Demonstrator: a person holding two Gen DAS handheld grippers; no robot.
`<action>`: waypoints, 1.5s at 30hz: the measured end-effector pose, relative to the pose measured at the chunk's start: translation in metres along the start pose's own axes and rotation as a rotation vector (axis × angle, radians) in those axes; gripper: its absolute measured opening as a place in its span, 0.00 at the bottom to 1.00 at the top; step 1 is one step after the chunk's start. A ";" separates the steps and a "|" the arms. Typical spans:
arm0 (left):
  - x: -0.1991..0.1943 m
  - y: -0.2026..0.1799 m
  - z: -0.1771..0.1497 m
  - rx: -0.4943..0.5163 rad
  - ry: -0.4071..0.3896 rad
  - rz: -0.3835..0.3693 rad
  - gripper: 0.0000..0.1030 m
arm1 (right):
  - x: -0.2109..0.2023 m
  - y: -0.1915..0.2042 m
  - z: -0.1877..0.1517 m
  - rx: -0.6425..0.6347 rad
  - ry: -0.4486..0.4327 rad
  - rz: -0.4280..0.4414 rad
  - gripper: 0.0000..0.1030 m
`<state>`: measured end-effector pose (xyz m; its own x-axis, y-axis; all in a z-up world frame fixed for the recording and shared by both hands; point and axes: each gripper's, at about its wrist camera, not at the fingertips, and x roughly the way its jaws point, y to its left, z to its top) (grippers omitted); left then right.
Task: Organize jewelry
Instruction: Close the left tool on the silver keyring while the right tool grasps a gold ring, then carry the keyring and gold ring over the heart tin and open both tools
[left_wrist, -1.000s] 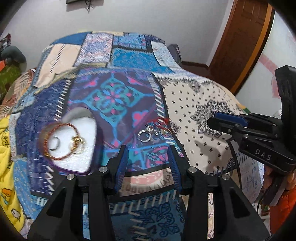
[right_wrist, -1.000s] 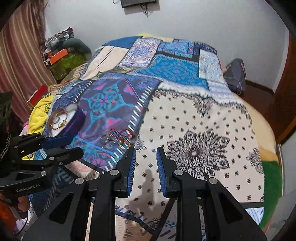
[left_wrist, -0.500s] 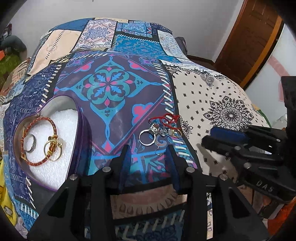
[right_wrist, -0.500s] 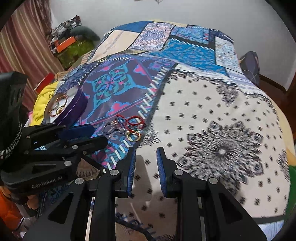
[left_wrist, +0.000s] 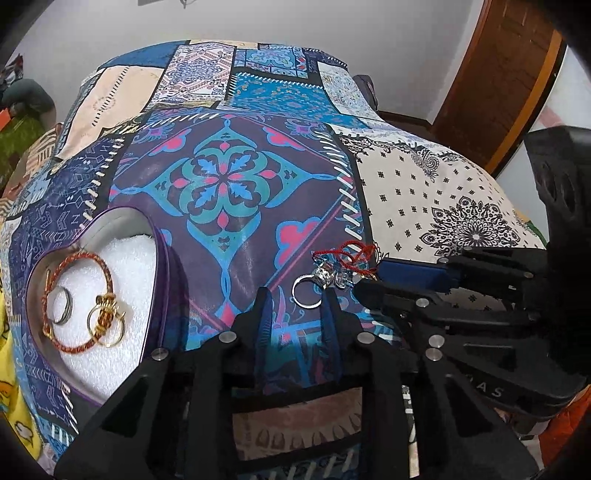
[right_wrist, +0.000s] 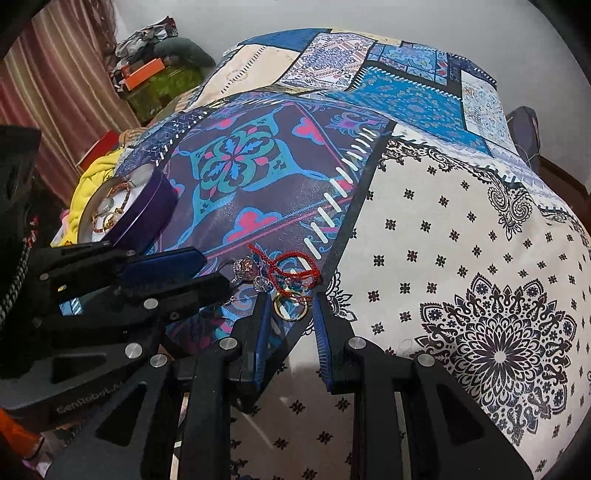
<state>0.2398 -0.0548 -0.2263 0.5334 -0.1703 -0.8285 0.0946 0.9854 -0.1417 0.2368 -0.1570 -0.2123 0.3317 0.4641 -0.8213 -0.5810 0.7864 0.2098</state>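
I see the jewelry pile (right_wrist: 280, 275) on the quilt (right_wrist: 461, 221): the gold ring (right_wrist: 290, 308) sits between my right gripper's (right_wrist: 290, 317) parted, empty jaws, the silver ring (left_wrist: 308, 295) between my left gripper's (left_wrist: 295, 306) spread, empty jaws. Red cord (right_wrist: 293, 267) tangles with what looks like crystal beads. The purple heart-shaped tin (left_wrist: 155, 295), off left, holds a braided bangle (left_wrist: 79, 302), gold rings (left_wrist: 105, 321) and a silver band (left_wrist: 62, 310) on white padding.

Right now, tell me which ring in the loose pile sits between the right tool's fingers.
The plain gold ring, lying flat on the bedspread just ahead of the open right tool. The silver stone-set ring lies instead before the left tool.
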 end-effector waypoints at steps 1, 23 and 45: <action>0.001 0.001 0.001 0.001 0.002 -0.005 0.26 | 0.000 0.000 0.000 -0.001 -0.002 0.003 0.20; 0.016 -0.015 0.013 0.085 -0.004 0.012 0.24 | -0.024 -0.020 -0.014 0.041 -0.036 -0.056 0.15; -0.061 -0.003 0.000 0.047 -0.122 0.014 0.10 | -0.068 0.021 0.007 -0.007 -0.167 -0.054 0.15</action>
<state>0.2074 -0.0473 -0.1752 0.6327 -0.1587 -0.7580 0.1242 0.9869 -0.1029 0.2069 -0.1693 -0.1485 0.4809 0.4831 -0.7317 -0.5638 0.8095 0.1639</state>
